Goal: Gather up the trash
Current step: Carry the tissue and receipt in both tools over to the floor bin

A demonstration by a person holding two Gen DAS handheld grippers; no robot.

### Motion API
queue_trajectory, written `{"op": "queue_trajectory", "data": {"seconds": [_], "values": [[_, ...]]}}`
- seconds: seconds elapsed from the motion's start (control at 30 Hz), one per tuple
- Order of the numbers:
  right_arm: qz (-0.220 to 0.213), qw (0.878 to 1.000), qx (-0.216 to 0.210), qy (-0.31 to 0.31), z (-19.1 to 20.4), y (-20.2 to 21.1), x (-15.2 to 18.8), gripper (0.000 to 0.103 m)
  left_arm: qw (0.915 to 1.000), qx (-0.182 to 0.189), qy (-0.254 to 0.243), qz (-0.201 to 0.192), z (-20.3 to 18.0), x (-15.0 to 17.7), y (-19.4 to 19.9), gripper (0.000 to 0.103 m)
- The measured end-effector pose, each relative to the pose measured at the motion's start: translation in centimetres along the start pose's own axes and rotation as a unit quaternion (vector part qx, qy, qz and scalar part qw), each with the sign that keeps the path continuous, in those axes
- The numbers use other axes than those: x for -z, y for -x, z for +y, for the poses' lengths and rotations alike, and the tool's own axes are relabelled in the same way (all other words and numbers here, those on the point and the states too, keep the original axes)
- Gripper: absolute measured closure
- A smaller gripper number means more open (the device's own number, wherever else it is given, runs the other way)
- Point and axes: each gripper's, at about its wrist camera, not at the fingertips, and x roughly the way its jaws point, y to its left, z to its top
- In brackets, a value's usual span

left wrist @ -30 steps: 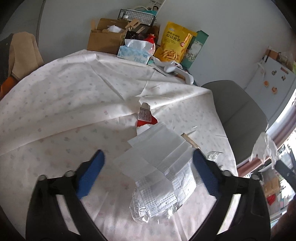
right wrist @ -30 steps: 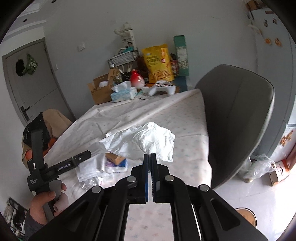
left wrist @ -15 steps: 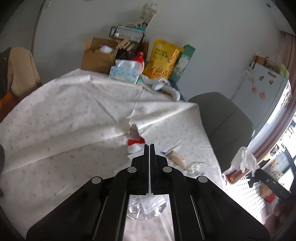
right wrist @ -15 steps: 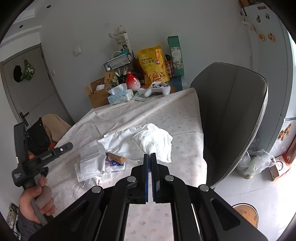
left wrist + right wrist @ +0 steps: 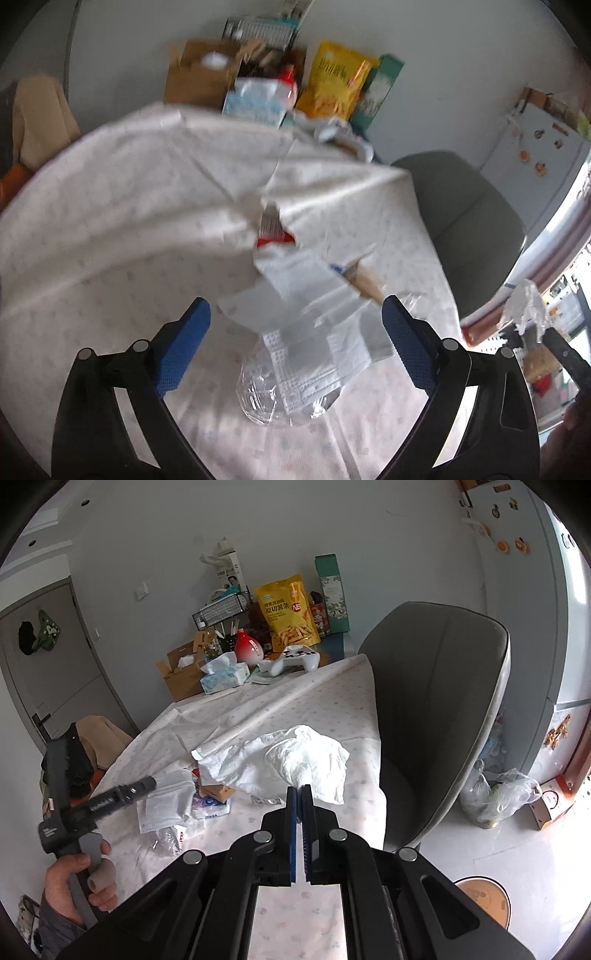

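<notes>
My right gripper is shut on a white crumpled plastic bag, held up above the table. My left gripper is open over a pile of trash: white face-mask wrappers, clear crinkled plastic, a red-and-white wrapper and a tan stick-shaped packet. The same pile shows in the right wrist view, with the left gripper beside it. In the left wrist view the white bag hangs at the far right.
A grey chair stands at the table's right side. At the table's far end are a cardboard box, tissue box, yellow snack bag and game controller. A bag lies on the floor.
My left gripper was open, shut half a second ago, and is open again over the wrappers. My right gripper keeps hold of the white bag and has shifted slightly.
</notes>
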Motion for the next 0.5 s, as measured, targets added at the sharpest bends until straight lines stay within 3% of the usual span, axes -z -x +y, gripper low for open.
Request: {"op": "queue_trajectory", "data": {"seconds": [0.07,0.1,0.13,0.2,0.3,0.5], "values": [[0.002,1.0,0.001,-0.002,-0.2,-0.1,0.1,0.099,0.9999,0.001,0.011,0.007,0.4,0.3,-0.6,0.013],[0.002,1.0,0.001,-0.002,-0.2,-0.2,0.1,0.099,0.9999,0.005,0.015,0.005,0.5,0.4,-0.7,0.028],[0.004,1.0,0.002,-0.004,-0.4,-0.3,0.2,0.099,0.9999,0.006,0.012,0.006,0.4,0.4,-0.7,0.056],[0.006,1.0,0.003,-0.009,-0.7,-0.5,0.2,0.099,0.9999,0.005,0.005,0.009,0.1,0.1,-0.6,0.093],[0.004,1.0,0.001,-0.011,-0.6,-0.4,0.1,0.099,0.9998,0.006,0.001,-0.018,0.0,-0.4,0.8,0.1],[0.0,1.0,0.0,-0.011,-0.8,0.1,0.2,0.099,0.998,0.01,-0.019,-0.06,-1.3,-1.3,3.9,0.1]]}}
